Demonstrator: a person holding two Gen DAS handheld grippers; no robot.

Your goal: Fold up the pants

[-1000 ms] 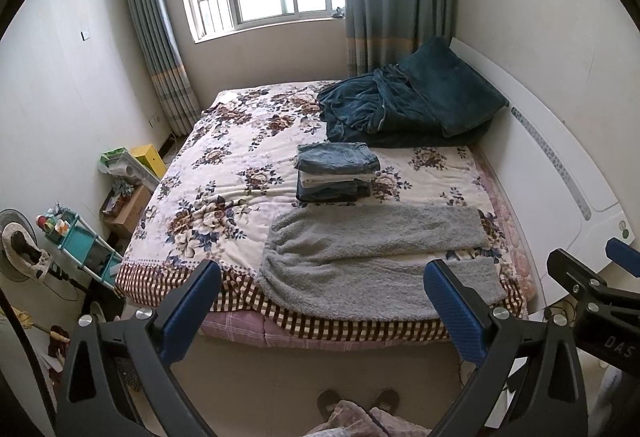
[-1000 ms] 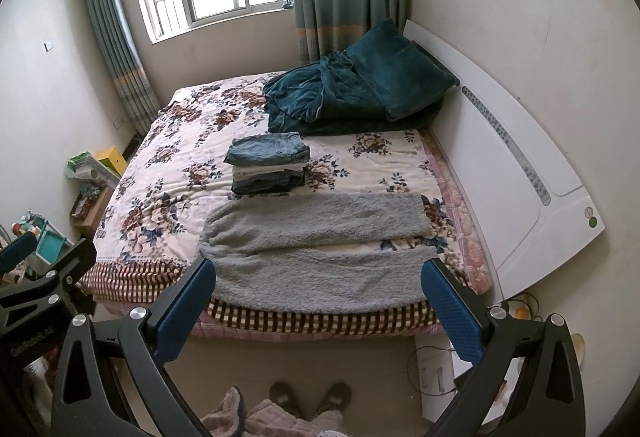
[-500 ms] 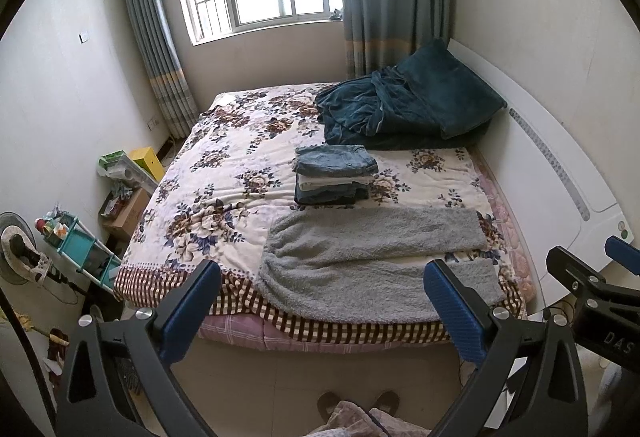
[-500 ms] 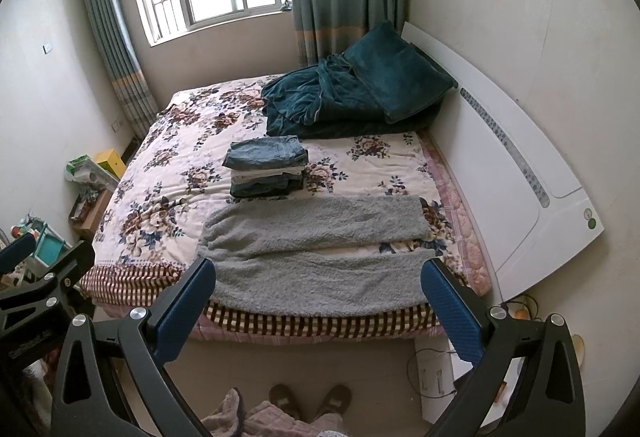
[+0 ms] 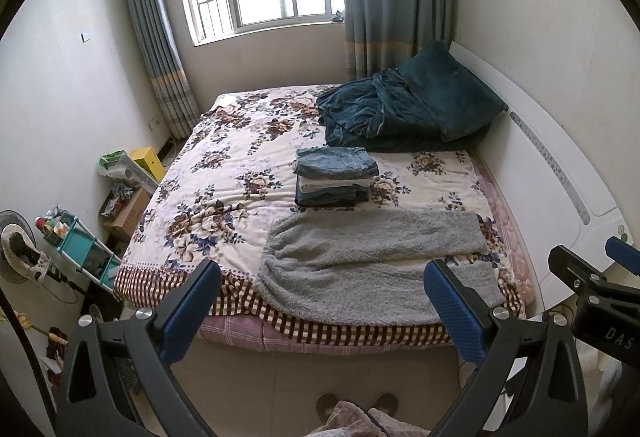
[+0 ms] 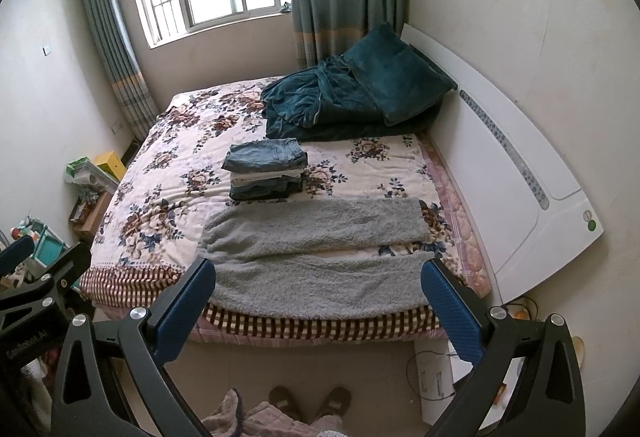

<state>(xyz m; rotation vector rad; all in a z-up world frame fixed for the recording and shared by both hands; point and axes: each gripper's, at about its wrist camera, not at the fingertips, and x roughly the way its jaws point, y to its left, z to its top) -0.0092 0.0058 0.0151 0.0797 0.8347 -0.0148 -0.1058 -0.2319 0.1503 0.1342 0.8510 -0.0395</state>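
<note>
Grey fleece pants lie flat across the near end of the bed, waist to the left, both legs stretched to the right with a narrow gap between them. My left gripper hovers open above the floor in front of the bed, well short of the pants. My right gripper is open too, at about the same distance, with nothing between its fingers. Behind the pants sits a stack of folded jeans and light trousers.
The bed has a floral quilt with a checked hem. A teal blanket and pillow are heaped by the white headboard. A teal trolley, boxes and a fan stand along the left wall. A person's slippered feet stand below.
Both grippers have drawn back and up a little from the bed, so the pants look slightly farther away. Nothing on the bed has moved.
</note>
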